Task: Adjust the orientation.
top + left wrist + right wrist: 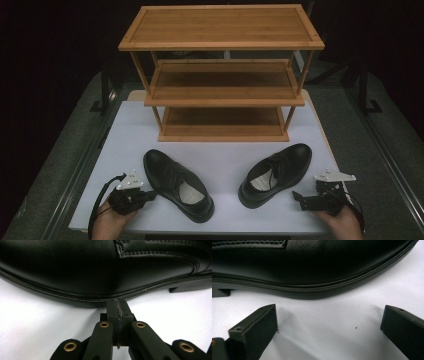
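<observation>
risk: left gripper point(150, 195) jaws pressed together, empty, tips at sole edge of left shoe point(177, 184); shove would skid shoe on counter point(225, 160). right gripper point(298, 198) jaws wide, empty, just beside right shoe point(276, 174); could clip welt. left shoe long axis diagonal, toe far-left, heel near; right shoe toe far-right. shelf rack point(222, 75) behind, apart.

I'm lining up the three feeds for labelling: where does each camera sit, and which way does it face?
High view: above the person's side, looking forward and down on the white table, wooden shelf rack, two black shoes, both hands.
Left gripper view: rides the left gripper, jaws shut, facing the left shoe side-on.
Right gripper view: rides the right gripper, jaws open, facing the right shoe.
Shared: each gripper view's shoe appears in the high view.
</observation>
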Action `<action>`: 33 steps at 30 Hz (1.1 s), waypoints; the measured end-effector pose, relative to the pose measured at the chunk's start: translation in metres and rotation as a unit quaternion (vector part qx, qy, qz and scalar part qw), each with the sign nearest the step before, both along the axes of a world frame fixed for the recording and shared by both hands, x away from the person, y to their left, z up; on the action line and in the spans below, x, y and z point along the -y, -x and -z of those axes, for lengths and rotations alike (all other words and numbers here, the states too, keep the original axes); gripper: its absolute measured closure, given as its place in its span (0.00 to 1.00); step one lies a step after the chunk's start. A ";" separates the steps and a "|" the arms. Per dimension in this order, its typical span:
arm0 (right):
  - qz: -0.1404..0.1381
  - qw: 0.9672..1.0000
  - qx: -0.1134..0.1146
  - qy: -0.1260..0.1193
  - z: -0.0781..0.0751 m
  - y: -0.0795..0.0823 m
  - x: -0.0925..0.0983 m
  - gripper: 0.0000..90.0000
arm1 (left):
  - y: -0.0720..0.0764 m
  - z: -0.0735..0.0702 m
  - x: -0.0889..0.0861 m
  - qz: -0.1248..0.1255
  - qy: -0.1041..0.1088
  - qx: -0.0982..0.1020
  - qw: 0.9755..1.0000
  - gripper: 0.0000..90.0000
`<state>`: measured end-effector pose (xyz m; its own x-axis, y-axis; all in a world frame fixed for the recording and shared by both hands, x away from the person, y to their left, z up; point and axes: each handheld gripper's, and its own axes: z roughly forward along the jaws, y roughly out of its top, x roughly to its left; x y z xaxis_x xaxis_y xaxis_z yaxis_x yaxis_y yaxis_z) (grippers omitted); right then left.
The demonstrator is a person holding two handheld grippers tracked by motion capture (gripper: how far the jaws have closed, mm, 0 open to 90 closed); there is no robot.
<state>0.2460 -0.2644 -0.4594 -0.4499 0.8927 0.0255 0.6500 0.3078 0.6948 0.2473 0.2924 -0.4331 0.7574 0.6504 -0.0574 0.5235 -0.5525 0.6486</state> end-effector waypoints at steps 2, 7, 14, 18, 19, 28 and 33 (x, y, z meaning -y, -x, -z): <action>0.000 1.000 0.000 0.000 0.000 0.000 0.000 0.00 | 0.000 0.000 0.000 0.001 -0.001 0.001 1.000 1.00; 0.000 1.000 0.000 0.000 0.000 0.000 0.000 0.00 | -0.002 0.000 0.001 0.001 0.000 0.001 1.000 1.00; 0.000 1.000 0.000 0.001 0.000 0.000 0.000 0.00 | -0.010 -0.001 0.004 0.007 -0.006 0.001 1.000 1.00; 0.000 1.000 0.000 0.001 0.000 0.000 0.000 0.00 | -0.015 -0.001 0.007 0.012 -0.009 0.002 1.000 1.00; 0.000 1.000 0.000 0.001 0.000 0.000 0.000 0.00 | -0.017 -0.001 0.007 0.012 -0.008 0.002 1.000 1.00; 0.000 1.000 -0.001 0.001 0.000 0.000 0.000 0.00 | -0.035 -0.002 0.016 0.019 -0.002 0.003 1.000 1.00; -0.001 1.000 0.000 0.002 0.000 0.000 0.000 0.00 | -0.041 -0.003 0.020 0.021 -0.001 0.005 1.000 1.00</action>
